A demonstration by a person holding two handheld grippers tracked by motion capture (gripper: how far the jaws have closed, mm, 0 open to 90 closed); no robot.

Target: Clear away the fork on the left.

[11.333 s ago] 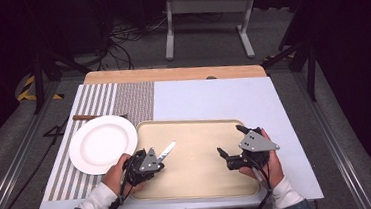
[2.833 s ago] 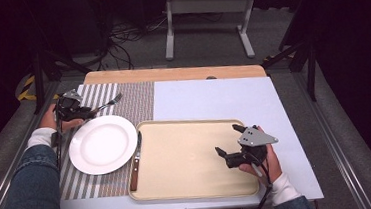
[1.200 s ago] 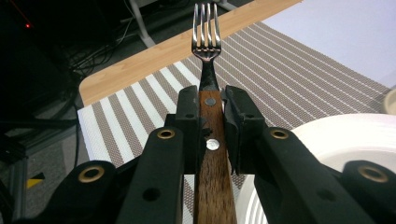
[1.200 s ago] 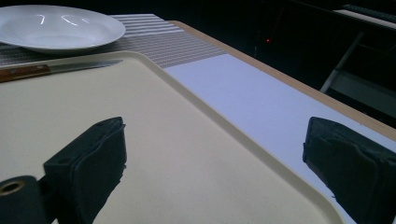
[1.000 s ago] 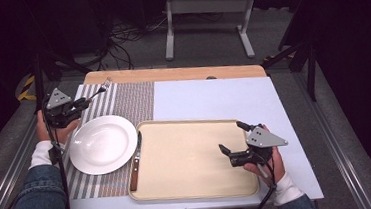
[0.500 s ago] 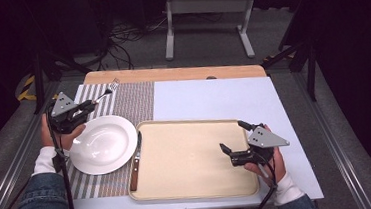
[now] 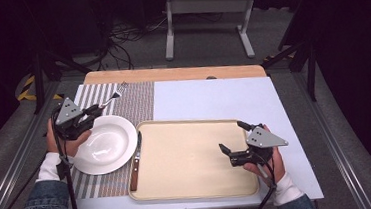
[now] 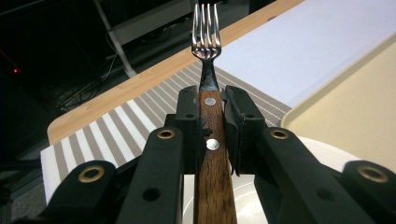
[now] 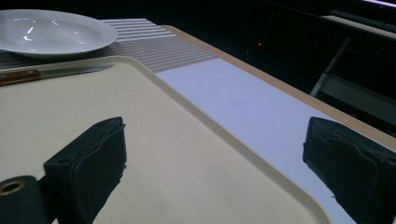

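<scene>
Nearest the person, right tool (image 7: 231,150) hangs over the near right part of the beige tray (image 7: 195,184), jaws spread wide, nothing between them; in the right gripper view the tray surface under it is bare. Tray sits on the table (image 7: 223,94) in front of the person. Knife (image 7: 135,161) with wooden handle lies along the tray's left rim, blade pointing away, just beside the white plate (image 7: 109,153), which rests on the striped placemat (image 7: 140,100). Left tool (image 7: 94,111) is at the plate's far left edge, clenched on the wooden handle of the fork (image 8: 208,88), tines pointing away toward the mat's far side, fork lifted off the mat as far as I can tell. Judging progress: looks like a place setting, plate and knife appear placed, fork in hand not yet set down, likely goes left of the plate. Right tool idle.
</scene>
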